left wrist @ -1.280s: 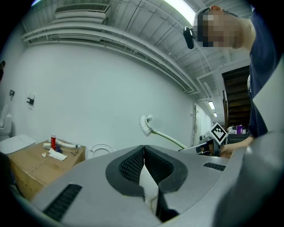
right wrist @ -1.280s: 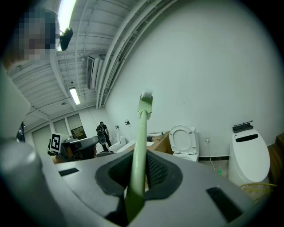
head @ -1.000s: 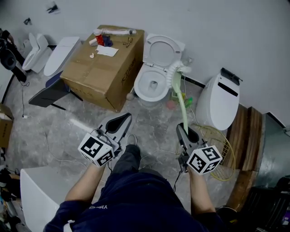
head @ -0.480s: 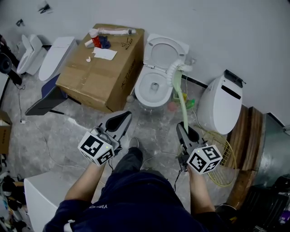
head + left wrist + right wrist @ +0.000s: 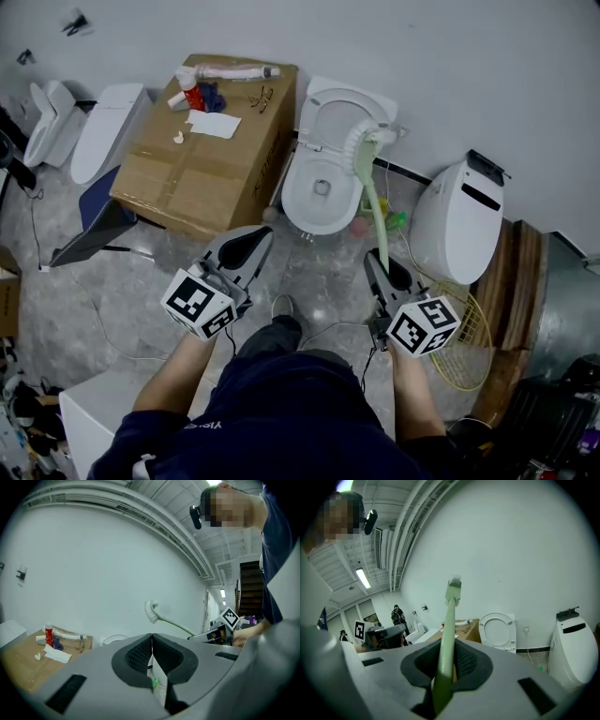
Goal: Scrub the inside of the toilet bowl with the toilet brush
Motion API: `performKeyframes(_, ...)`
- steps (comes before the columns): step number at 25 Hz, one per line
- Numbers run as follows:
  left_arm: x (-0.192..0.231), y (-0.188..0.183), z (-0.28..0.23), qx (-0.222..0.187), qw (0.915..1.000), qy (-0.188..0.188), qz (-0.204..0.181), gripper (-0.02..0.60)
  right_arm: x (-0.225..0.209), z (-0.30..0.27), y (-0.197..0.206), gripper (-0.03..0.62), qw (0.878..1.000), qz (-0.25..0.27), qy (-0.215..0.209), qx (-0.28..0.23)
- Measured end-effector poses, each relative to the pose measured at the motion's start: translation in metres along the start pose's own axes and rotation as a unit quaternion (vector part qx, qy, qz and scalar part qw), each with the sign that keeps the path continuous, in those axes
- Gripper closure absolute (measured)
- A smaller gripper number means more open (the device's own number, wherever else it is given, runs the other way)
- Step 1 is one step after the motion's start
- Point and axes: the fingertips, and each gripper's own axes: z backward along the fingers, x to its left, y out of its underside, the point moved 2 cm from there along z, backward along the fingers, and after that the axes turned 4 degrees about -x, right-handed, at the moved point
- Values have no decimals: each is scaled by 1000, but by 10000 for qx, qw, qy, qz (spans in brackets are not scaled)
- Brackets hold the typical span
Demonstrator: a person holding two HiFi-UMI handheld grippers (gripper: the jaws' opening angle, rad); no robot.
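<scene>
Toilet bowl [image 5: 322, 192] stood at twelve o'clock from the person in the head view, its lid [image 5: 344, 99] raised against the wall. The right gripper [image 5: 382, 267], at about four o'clock from the bowl, was clamped on the pale green handle of the toilet brush [image 5: 372, 202]. The white bristle head showed over the bowl's rim at two o'clock; I could not tell its height above it. The left gripper [image 5: 246, 246] hung at seven o'clock from the bowl, holding nothing. A cardboard box [image 5: 211, 150] with small clutter on top sat at ten o'clock, just beside the toilet, and a second white toilet [image 5: 457, 220] stood at three o'clock.

From the left gripper view, that gripper's two padded jaws met with nothing between them. The brush head rose at one o'clock against the bare wall, and the box lay at eight o'clock.

From the right gripper view, the jaws pinched the green handle, which ran up at twelve o'clock to the bristles in front of the wall. The bowl with its raised lid stood at three o'clock, well below the bristles.
</scene>
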Motion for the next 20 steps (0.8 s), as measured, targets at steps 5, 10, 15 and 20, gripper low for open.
performKeyframes(5, 29, -4, -9, 13, 10000, 55, -3, 551, 1, -27, -6, 545, 10000, 18, 58, 16)
performKeyframes(10, 46, -5, -11, 6, 10000, 79, 33, 551, 1, -42, -6, 545, 9999, -6, 106, 79)
performKeyframes(15, 56, -7, -13, 2, 9999, 105, 39, 551, 2, -51, -12, 545, 9999, 21, 148, 30)
performKeyframes(20, 63, -12, -20, -38, 9999, 105, 16, 551, 0, -59, -18, 545, 9999, 39, 115, -14)
